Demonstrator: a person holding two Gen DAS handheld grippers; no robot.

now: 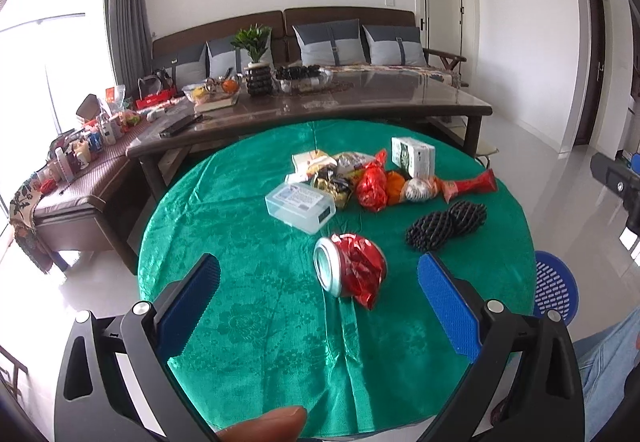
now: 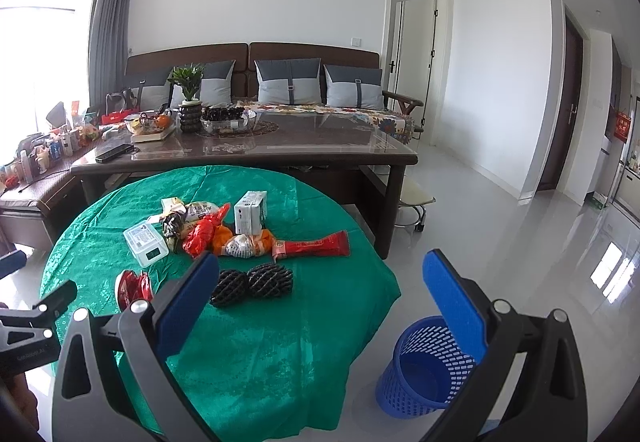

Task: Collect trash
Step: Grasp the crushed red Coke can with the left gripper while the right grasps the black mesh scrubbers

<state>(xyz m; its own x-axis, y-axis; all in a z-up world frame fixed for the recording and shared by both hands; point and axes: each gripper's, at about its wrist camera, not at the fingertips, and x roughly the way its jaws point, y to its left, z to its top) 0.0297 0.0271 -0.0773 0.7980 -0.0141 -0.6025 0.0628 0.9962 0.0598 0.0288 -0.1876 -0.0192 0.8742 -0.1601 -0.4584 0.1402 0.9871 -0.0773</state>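
Flooding through a tall window (image 2: 44, 25) past grey curtains (image 2: 107, 9) – daylight glaring off glossy white floor tiles (image 2: 500, 226); standing against white walls (image 2: 260, 1), a brown sofa (image 2: 256, 77) and long wooden table (image 2: 320, 149).

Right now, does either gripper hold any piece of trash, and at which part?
Nothing is held. The left gripper is open around the crushed red can without touching it; the right gripper is open and empty.
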